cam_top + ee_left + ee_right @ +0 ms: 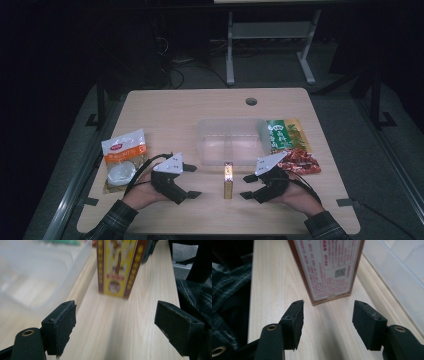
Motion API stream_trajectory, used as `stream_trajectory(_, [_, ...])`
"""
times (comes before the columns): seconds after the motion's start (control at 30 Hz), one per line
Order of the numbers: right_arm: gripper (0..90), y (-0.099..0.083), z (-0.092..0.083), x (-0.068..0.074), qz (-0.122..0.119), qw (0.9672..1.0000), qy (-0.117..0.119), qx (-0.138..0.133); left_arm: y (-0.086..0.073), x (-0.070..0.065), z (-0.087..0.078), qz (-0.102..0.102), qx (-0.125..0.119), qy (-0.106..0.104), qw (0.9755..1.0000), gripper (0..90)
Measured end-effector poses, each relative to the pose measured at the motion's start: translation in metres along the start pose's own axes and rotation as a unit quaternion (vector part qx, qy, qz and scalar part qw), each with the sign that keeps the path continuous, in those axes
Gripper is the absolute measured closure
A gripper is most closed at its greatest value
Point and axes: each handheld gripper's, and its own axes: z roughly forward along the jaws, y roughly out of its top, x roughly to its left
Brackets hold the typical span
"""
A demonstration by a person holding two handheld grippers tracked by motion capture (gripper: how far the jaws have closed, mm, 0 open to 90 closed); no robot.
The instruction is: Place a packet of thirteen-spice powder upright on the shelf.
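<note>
From above I see the small yellow box [228, 181] standing on the wooden table [170, 110], near its front edge, just in front of the clear plastic tub [231, 140] and between my two grippers. My left gripper [191, 181] has its jaws spread wide, nothing between them; my right gripper [248, 186] is also parted, a little less so, pads clear of the box.

The left gripper view gives me what the high view cannot: the box's yellow face [117, 265] with brown side bands, blurred, and the tub wall [75, 277] close on its left. The right gripper view shows the opposite face, white with red print and a small code square [328, 265], and the tub [397, 282] running along the right.

Only the overhead shot shows the rest: a white and orange packet [122, 157] far left by the table edge, a green packet [285, 134] and a red packet [300, 161] beyond my right hand.

Bare wood lies on both sides of the box, and a narrow strip between the box and the tub
</note>
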Motion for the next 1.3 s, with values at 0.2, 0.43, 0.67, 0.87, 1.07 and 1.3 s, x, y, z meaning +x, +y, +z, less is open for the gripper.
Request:
stream_trajectory(0.2, [39.0, 0.009, -0.010, 0.003, -0.018, 0.9998, 0.001, -0.003, -0.016, -0.003, -0.004, -0.019, 0.022, 0.015, 0.9995, 17.5])
stream_trajectory(0.43, [33.2, 0.027, -0.028, 0.003, -0.030, 0.9991, 0.016, -0.027, -0.031, -0.009, -0.005, -0.045, 0.032, 0.015, 0.9984, 18.6])
stream_trajectory(0.67, [30.5, 0.054, -0.038, 0.004, -0.064, 0.9968, 0.020, -0.044, -0.034, -0.015, 0.000, -0.046, 0.040, 0.009, 0.9981, 18.6])
stream_trajectory(0.87, [26.1, 0.075, -0.034, 0.001, -0.084, 0.9951, 0.022, -0.048, -0.032, -0.017, 0.002, -0.042, 0.036, 0.000, 0.9985, 18.4])
stream_trajectory(1.07, [21.7, 0.084, -0.022, 0.001, -0.090, 0.9949, 0.024, -0.039, -0.032, -0.016, 0.003, -0.041, 0.039, -0.003, 0.9984, 18.2])
stream_trajectory(1.3, [20.9, 0.083, -0.008, -0.001, -0.092, 0.9949, 0.032, -0.027, -0.032, -0.016, 0.005, -0.037, 0.040, -0.010, 0.9985, 17.8])
